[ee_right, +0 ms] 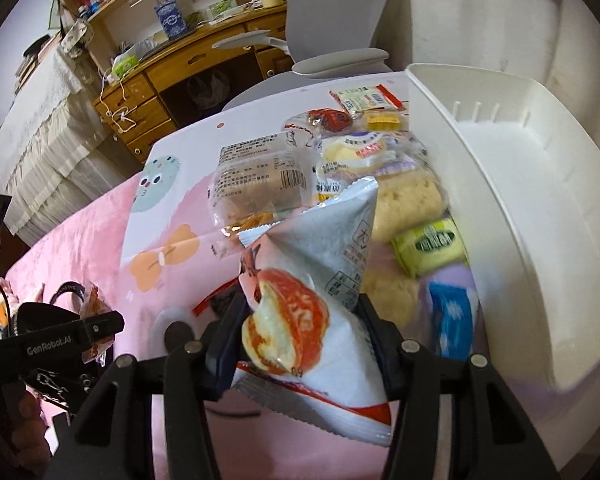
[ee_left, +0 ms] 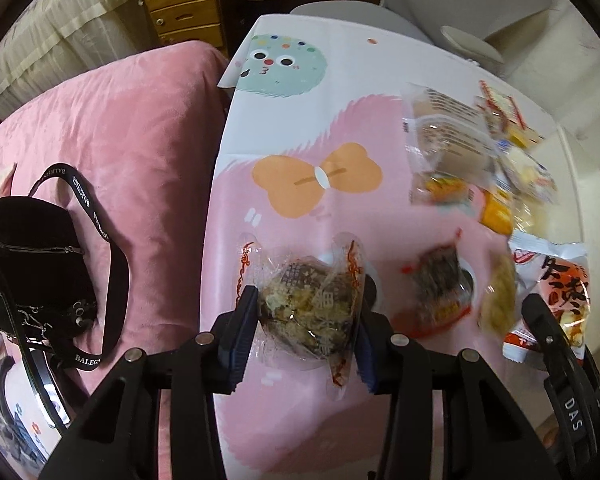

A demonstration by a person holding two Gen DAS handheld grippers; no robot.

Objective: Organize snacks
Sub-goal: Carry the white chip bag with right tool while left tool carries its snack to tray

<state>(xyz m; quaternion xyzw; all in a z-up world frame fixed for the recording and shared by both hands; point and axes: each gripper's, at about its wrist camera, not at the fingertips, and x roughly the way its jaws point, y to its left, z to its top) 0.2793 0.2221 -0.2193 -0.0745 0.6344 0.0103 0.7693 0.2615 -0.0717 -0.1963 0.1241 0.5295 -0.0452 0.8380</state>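
My left gripper is shut on a clear packet of dark seaweed snack with red print, held just above the pink cartoon table mat. My right gripper is shut on a white and red snack bag, lifted above the mat; it also shows in the left wrist view. A pile of wrapped snacks lies on the mat beside the white plastic bin, whose visible inside is bare. A second seaweed packet lies on the mat to the right of my left gripper.
A green packet and a blue packet lie by the bin's wall. A black shoulder bag lies on the pink bedcover to the left. A grey chair and a wooden desk stand beyond the table.
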